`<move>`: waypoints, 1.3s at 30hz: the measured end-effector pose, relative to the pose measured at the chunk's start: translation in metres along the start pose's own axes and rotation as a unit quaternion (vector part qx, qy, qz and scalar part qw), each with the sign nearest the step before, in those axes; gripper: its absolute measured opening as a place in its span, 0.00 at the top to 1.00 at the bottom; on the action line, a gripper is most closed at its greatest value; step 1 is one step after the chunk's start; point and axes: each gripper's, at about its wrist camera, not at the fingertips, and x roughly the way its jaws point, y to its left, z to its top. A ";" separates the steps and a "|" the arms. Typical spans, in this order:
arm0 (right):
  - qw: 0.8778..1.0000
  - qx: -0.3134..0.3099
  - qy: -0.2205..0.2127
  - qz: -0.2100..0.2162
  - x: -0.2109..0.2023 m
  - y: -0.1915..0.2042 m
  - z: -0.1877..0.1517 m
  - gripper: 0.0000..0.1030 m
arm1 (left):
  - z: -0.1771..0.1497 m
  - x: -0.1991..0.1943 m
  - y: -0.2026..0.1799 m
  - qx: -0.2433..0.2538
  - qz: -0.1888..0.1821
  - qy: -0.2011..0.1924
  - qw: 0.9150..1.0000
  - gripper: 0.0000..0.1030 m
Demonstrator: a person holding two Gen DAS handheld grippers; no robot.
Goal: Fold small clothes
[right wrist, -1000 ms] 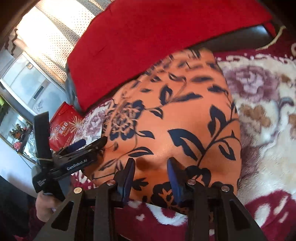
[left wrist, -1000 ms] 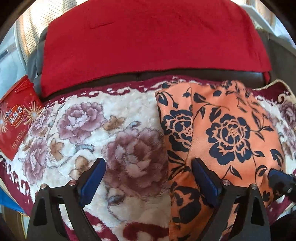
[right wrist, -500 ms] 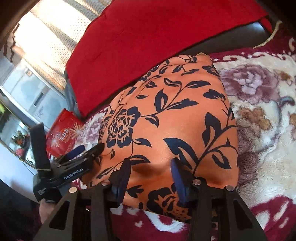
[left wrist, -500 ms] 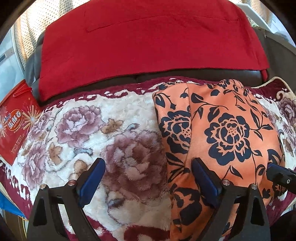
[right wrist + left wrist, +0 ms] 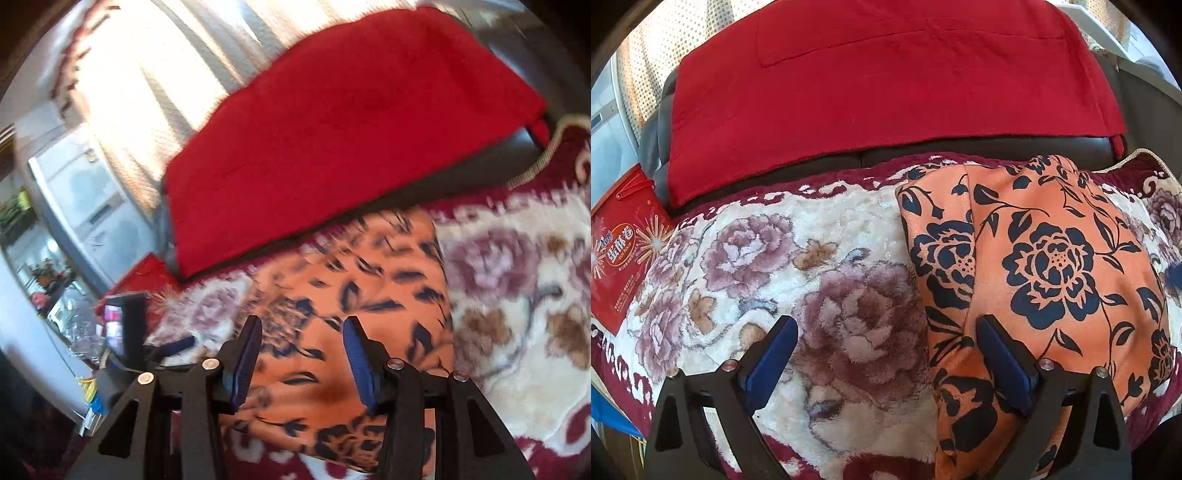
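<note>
We see the folded orange floral garment [image 5: 1034,266] lying on the flowered blanket [image 5: 775,258], under our right gripper [image 5: 301,360], jaws apart and empty, and right of our left gripper [image 5: 886,354], spread wide, empty; red cushion [image 5: 886,92] beyond.

Left gripper [image 5: 886,354]: black angular finger arms fitted with blue pads [image 5: 772,363], silver screws set at the joints. Right gripper [image 5: 301,354]: same black frame, blue pads [image 5: 356,363], silver screws.

Floral blanket [image 5: 820,236] on sofa, w/ folded orange garment [image 5: 1052,258] lying on it.
</note>
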 end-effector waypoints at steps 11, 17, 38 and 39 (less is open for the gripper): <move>0.994 0.064 0.084 0.002 0.038 -0.028 -0.010 0.48 | -0.002 0.001 -0.001 -0.013 0.005 0.000 1.000 0.04; 0.993 0.085 0.075 0.016 0.031 -0.031 -0.006 0.47 | 0.016 -0.011 0.011 -0.037 -0.015 -0.013 0.999 0.04; 0.991 0.010 0.132 -0.003 0.178 0.027 0.068 0.49 | 0.025 0.011 0.021 -0.048 0.002 0.010 0.999 0.04; 0.992 0.017 0.125 0.011 0.167 0.028 0.067 0.49 | 0.023 0.001 0.022 -0.046 0.002 0.001 0.999 0.04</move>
